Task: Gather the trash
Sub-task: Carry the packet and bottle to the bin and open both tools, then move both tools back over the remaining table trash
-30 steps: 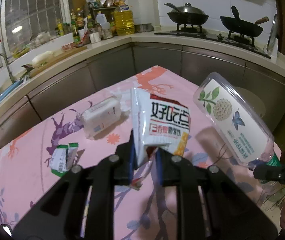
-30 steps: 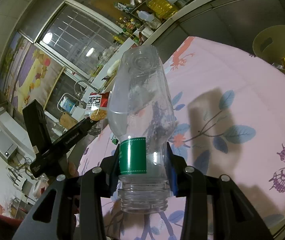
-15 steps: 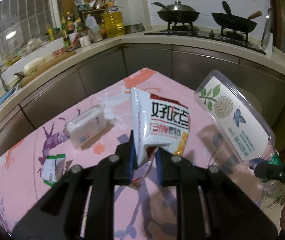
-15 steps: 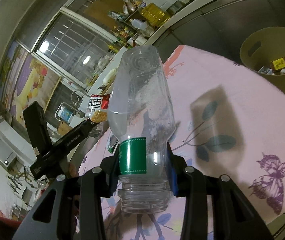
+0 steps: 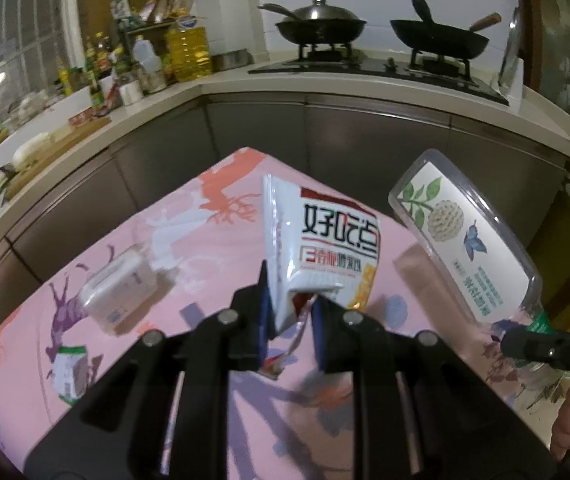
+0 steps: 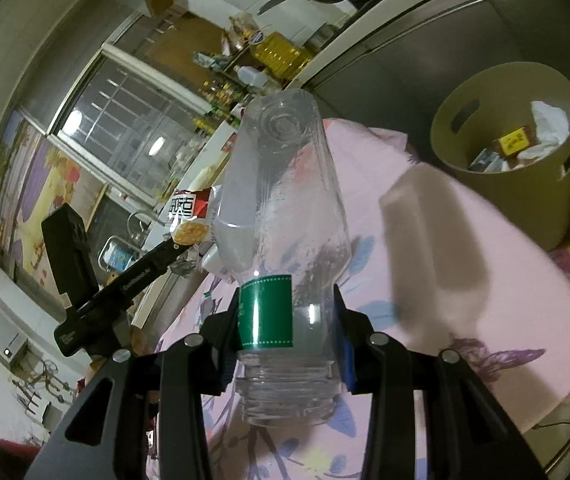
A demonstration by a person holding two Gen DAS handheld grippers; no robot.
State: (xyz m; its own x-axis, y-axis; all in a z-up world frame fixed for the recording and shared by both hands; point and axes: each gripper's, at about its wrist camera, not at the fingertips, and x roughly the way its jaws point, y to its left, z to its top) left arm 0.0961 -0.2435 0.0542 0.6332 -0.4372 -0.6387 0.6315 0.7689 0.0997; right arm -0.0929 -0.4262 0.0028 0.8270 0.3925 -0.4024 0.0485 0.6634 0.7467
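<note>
Both claws grip trash: our left gripper (image 5: 288,312) pinches a snack bag (image 5: 321,248), our right gripper (image 6: 287,332) clamps a bottle (image 6: 281,216) neck-down, ready for the bin (image 6: 505,152) past the table's far corner.

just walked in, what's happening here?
Trash pickup, mid-carry. The left tongs are shut on a white snack bag, the right tongs on an empty clear bottle, both held above the pink-clothed table. The bin beyond the table edge already holds some trash. A white packet and a small green-white wrapper lie on the cloth.
</note>
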